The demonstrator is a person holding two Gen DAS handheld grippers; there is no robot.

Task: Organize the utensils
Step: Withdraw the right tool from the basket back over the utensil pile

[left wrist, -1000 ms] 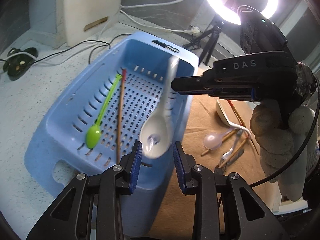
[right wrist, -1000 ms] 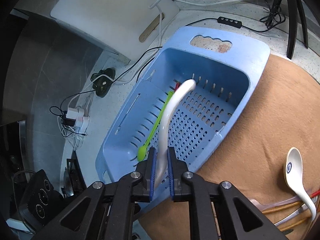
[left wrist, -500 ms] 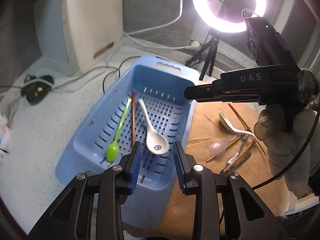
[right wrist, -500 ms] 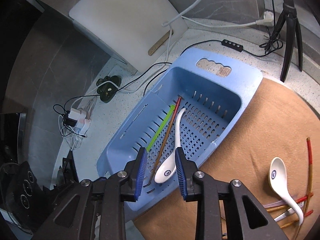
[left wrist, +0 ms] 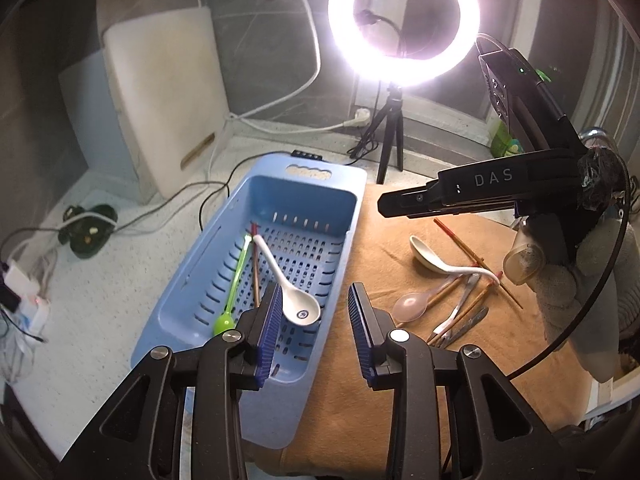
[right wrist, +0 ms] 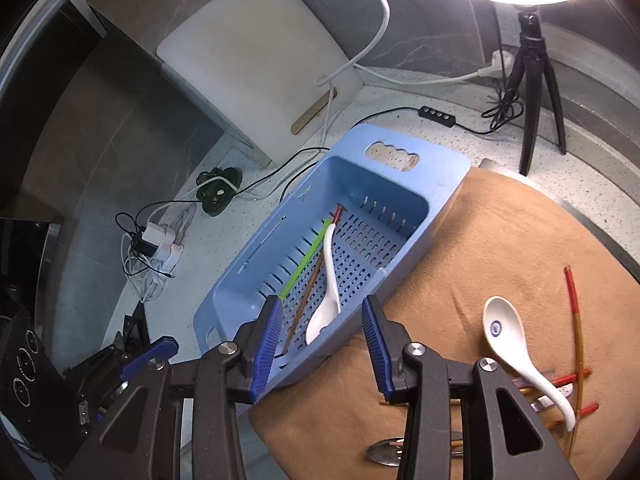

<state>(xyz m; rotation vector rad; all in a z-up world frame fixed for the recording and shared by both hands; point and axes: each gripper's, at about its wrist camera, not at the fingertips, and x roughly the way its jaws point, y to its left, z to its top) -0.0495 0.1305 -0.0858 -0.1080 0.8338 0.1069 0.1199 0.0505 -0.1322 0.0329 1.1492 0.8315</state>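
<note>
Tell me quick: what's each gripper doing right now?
Left gripper: open, holding nothing.
Right gripper: open, jaws just been opening, nothing between them; white spoon lies in the blue basket.

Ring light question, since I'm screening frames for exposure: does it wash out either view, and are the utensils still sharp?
Left wrist view: the ring light blooms white, but the white spoon in the blue basket stays sharp. Right wrist view: glare only along the top edge; edges bend from fisheye.
</note>
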